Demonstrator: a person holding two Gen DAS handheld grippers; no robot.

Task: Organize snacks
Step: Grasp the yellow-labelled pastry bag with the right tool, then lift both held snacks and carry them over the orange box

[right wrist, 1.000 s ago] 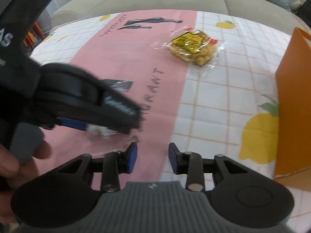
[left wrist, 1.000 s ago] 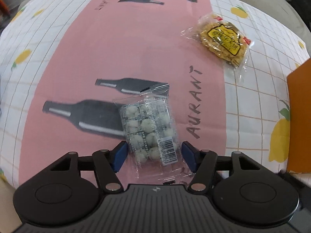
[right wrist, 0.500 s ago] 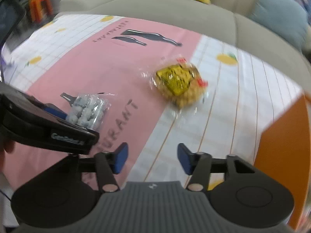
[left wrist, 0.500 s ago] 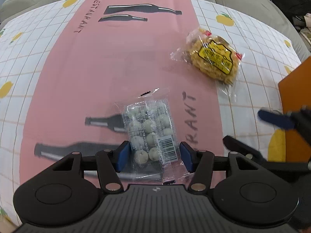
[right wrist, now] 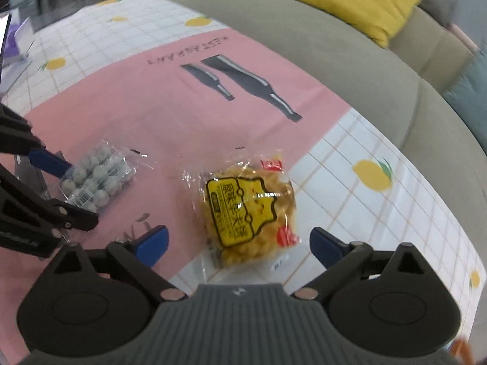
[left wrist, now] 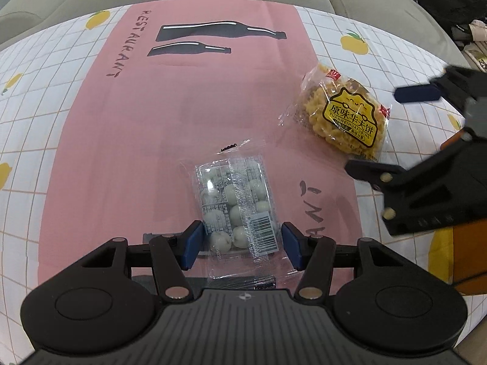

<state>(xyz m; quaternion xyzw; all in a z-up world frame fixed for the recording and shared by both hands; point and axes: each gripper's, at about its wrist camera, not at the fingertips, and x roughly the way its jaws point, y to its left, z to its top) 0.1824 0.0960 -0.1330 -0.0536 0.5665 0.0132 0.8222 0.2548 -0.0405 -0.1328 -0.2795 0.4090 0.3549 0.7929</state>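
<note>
A clear pack of white round sweets lies between the blue pads of my left gripper, which is shut on its sides low over the pink cloth. The right wrist view shows the same pack in that gripper at the left. A yellow-labelled pack of golden cake lies on the cloth between the wide-spread pads of my right gripper. Its jaws are still opening and touch nothing. In the left wrist view the right gripper straddles the near end of the cake pack.
The table wears a pink cloth with black bottle prints and white lemon-check borders. An orange box stands at the right edge. A grey sofa with a yellow cushion runs behind the table.
The left jaws narrowed onto the sweets pack and slid with it across the cloth. The right gripper swung away from the left one to the cake pack, rolling and spreading its jaws wide.
</note>
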